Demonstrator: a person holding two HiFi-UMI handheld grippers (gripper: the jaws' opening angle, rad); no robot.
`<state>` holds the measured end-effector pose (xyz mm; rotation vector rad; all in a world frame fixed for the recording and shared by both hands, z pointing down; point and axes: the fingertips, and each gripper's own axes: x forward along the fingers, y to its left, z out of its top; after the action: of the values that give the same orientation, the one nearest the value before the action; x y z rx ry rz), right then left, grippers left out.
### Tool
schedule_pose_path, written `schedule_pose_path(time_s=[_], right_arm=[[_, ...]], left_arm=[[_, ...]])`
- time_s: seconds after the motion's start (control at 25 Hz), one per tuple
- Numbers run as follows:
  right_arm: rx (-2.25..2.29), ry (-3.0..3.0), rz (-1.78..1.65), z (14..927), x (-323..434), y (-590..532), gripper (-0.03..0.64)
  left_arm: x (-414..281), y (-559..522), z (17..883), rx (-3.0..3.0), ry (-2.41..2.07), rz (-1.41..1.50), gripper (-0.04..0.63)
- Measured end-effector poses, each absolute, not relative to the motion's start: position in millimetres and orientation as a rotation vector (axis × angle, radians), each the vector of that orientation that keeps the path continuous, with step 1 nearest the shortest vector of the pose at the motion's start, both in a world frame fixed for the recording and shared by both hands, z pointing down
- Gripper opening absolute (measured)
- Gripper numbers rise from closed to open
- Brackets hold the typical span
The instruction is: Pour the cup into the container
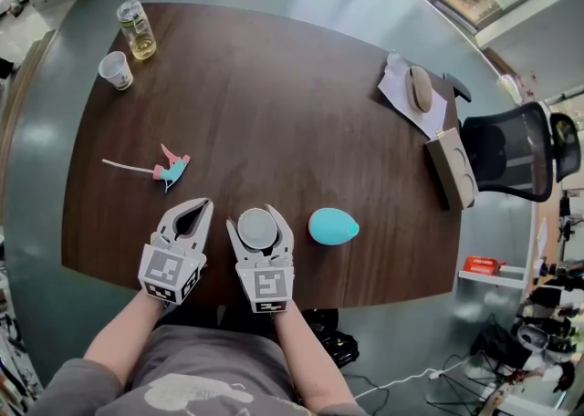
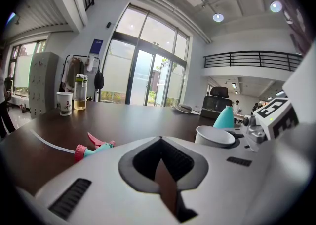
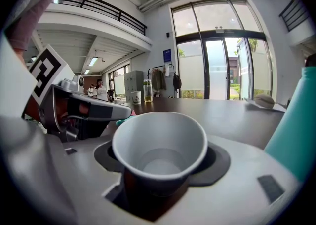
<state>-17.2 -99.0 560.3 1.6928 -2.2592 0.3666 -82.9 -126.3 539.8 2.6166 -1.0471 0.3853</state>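
The right gripper (image 1: 258,215) clasps the white paper cup (image 3: 159,142) upright, the left gripper (image 1: 193,210) shut and empty; pouring seems next, needing a shift over the teal bottle (image 1: 333,226).

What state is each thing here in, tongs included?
Left tongs: shut, empty.
Right tongs: shut on paper cup.
Paper cup: upright.
Teal bottle: standing, spray head off.
Spray head: lying on table.
Clear bottle: part full, yellowish liquid.
Far cup: upright.
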Motion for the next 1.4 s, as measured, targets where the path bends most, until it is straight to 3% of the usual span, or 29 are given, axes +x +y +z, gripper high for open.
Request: schedule_pose_path(time_s=[0.36,0.8,1.4], right_arm=[[1.714,-2.251,0.402,563.5,-18.1,-102.1,0.308],[1.727,-2.261,0.401,563.1,-18.4,-99.9,0.439],[1.782,-2.192,0.424,559.5,-18.0,-63.5,0.439]], left_arm=[[-84.0,-124.5,543.3,2.607,-1.038,0.384,0.006],[-90.7,-118.0,542.7,2.598,-1.050,0.379,0.006],[-110.6,-108.6,523.4,2.607,-1.093,0.341,0.006]])
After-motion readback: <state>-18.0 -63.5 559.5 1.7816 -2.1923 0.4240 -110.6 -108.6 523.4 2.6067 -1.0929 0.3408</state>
